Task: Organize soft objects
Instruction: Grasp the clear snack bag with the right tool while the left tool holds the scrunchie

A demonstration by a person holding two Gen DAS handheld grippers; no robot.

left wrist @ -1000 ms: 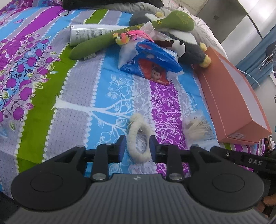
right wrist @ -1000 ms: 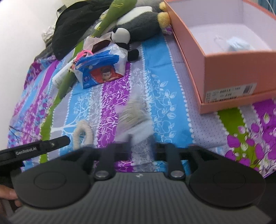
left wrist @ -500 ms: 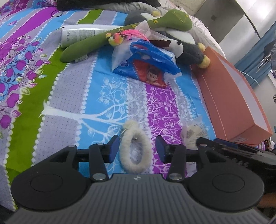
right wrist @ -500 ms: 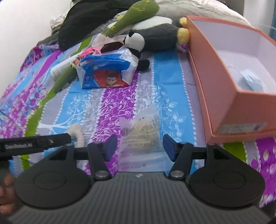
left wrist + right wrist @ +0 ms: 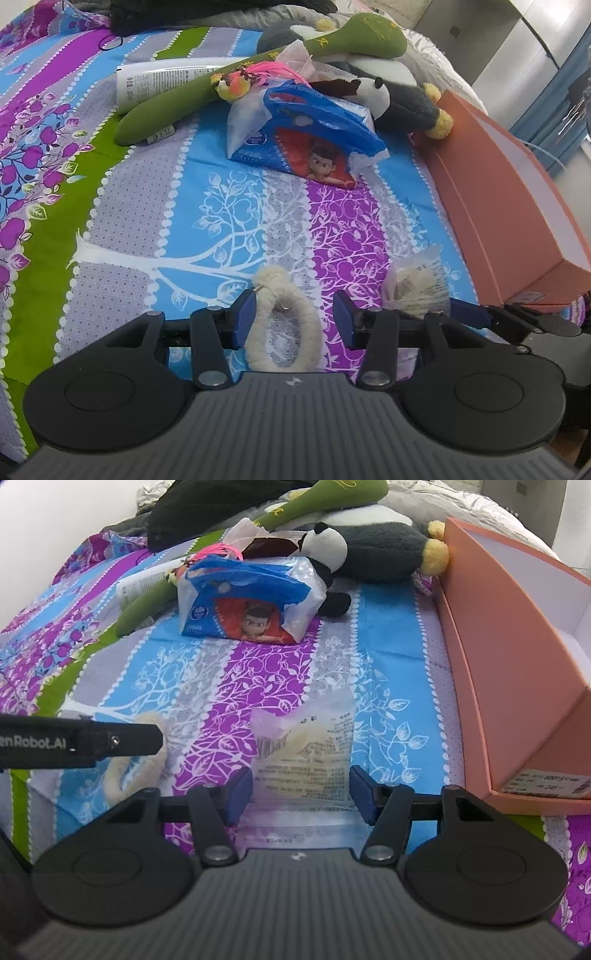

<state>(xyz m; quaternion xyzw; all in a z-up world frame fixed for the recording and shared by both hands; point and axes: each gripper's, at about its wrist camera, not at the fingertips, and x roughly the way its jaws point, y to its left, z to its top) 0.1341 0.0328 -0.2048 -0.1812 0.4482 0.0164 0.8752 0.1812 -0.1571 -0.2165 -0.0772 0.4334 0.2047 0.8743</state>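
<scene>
Cream fluffy ring (image 5: 282, 321) and bagged cream item (image 5: 306, 753) lie on the striped bedsheet (image 5: 229, 206).
Left claw (image 5: 293, 319) spreads around the ring without pinching; right claw (image 5: 301, 794) is narrowing around the bag, pads clear; orange box (image 5: 517, 686) sits beside.

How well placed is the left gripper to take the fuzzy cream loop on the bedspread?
Probably well placed, yes. The fuzzy cream loop already lies between the open fingers of the left gripper, nothing covers it, and the clear plastic packet sits apart, off to one side.
</scene>
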